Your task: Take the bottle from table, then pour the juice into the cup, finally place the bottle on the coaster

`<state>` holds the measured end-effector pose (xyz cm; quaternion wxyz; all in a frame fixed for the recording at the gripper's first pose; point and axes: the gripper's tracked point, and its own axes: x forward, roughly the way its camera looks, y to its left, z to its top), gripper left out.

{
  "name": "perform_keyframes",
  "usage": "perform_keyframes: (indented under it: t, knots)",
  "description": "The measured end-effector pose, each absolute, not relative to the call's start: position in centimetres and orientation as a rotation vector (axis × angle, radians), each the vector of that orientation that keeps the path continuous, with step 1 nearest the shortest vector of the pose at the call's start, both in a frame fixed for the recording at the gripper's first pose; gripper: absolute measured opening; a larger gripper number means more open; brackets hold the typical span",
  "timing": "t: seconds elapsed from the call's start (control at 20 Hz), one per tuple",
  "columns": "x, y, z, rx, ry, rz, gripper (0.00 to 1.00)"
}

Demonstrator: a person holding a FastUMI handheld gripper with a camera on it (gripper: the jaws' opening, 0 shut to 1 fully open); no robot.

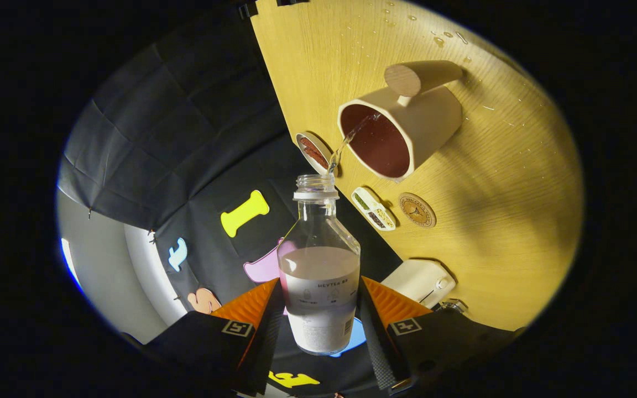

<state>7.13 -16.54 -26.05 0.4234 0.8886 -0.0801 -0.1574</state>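
Note:
My gripper (318, 315) is shut on a clear bottle (319, 260), both fingers pressing its labelled lower body. The bottle is uncapped and tipped over, holding pale liquid. A thin stream runs from its mouth into the cream cup (407, 130), which has a dark red inside and a thick wooden handle. The cup stands just beyond the bottle's mouth on the wooden table (506, 182). A round brown coaster (417, 210) lies on the table close to the cup.
A small round dish (313, 150) and a small oblong divided dish (372, 208) sit near the cup. A white box-like device (421, 279) rests by the table edge. Water drops dot the table beyond the cup.

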Motion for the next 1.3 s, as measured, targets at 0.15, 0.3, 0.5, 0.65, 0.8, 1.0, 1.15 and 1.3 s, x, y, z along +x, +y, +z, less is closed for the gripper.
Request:
perform_keyframes:
  t: [0.15, 0.3, 0.5, 0.65, 0.8, 1.0, 1.15, 1.3]
  knots:
    - [7.2, -16.8, -25.9, 2.242, -0.22, -0.398, 0.74]
    - [7.3, -16.9, -25.6, 2.255, -0.226, -0.395, 0.74]
    - [7.1, -16.8, -25.5, 2.253, -0.22, -0.385, 0.74]
    - [6.9, -16.8, -25.1, 2.257, -0.231, -0.385, 0.74]
    - [6.8, -17.1, -24.8, 2.247, -0.242, -0.385, 0.74]
    - [6.7, -17.3, -25.0, 2.238, -0.245, -0.395, 0.74]
    - [6.6, -17.3, -25.0, 2.216, -0.243, -0.395, 0.74]
    - [6.6, -16.6, -25.1, 2.126, -0.204, -0.378, 0.74]
